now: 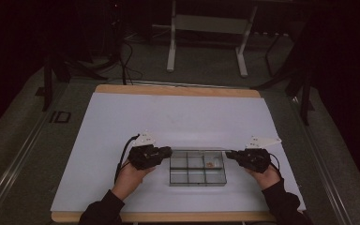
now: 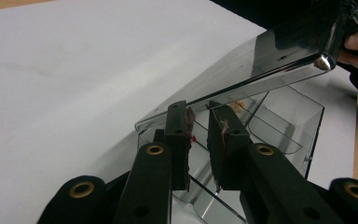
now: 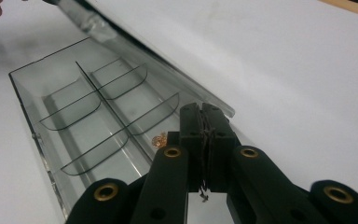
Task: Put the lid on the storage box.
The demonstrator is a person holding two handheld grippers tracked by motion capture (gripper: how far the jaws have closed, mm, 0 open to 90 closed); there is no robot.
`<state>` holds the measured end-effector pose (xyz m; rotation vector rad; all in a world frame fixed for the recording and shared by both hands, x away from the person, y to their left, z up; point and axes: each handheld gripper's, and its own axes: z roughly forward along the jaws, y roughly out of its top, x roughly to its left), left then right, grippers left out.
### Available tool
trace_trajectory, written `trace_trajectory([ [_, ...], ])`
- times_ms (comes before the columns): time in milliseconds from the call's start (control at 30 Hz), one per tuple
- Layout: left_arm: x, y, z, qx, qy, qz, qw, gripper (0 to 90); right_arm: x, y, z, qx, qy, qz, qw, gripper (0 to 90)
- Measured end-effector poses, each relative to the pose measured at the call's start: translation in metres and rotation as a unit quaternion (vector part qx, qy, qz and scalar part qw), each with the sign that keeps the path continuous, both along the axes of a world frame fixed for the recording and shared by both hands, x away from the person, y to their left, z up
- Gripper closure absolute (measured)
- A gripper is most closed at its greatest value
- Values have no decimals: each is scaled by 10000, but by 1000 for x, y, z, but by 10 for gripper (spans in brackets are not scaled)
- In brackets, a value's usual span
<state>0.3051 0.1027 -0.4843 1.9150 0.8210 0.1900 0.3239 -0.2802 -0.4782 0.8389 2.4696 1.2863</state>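
Holding the box lid at both ends

Resting near the front middle of the white surface, the clear box has six compartments, and its lid is raised along the far edge. The left claw is nearly closed, its pads a narrow gap apart at the lid's edge. The right claw is pressed shut on the lid's other end. A small coppery item lies in one compartment.

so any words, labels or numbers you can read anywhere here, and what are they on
"ID": dark marking on the floor left of the table.
None on the clear compartment box, its lid, or the white table cover.
Grey plates on the left tool and right tool carry small marks, too small to read.
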Motion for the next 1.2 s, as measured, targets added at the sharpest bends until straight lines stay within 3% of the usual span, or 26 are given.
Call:
trace_trajectory([
  [867,-13,0,-13,161,153,-128,9997,785,-5,-4,-14,109,206,12,9997,846],
  [1067,-13,0,-18,277,213,-42,9994,629,-5,-5,-17,91,253,5,9996,791],
  [1200,-11,2,-23,291,283,27,9992,594,-5,-7,-21,116,301,-28,9995,776],
])
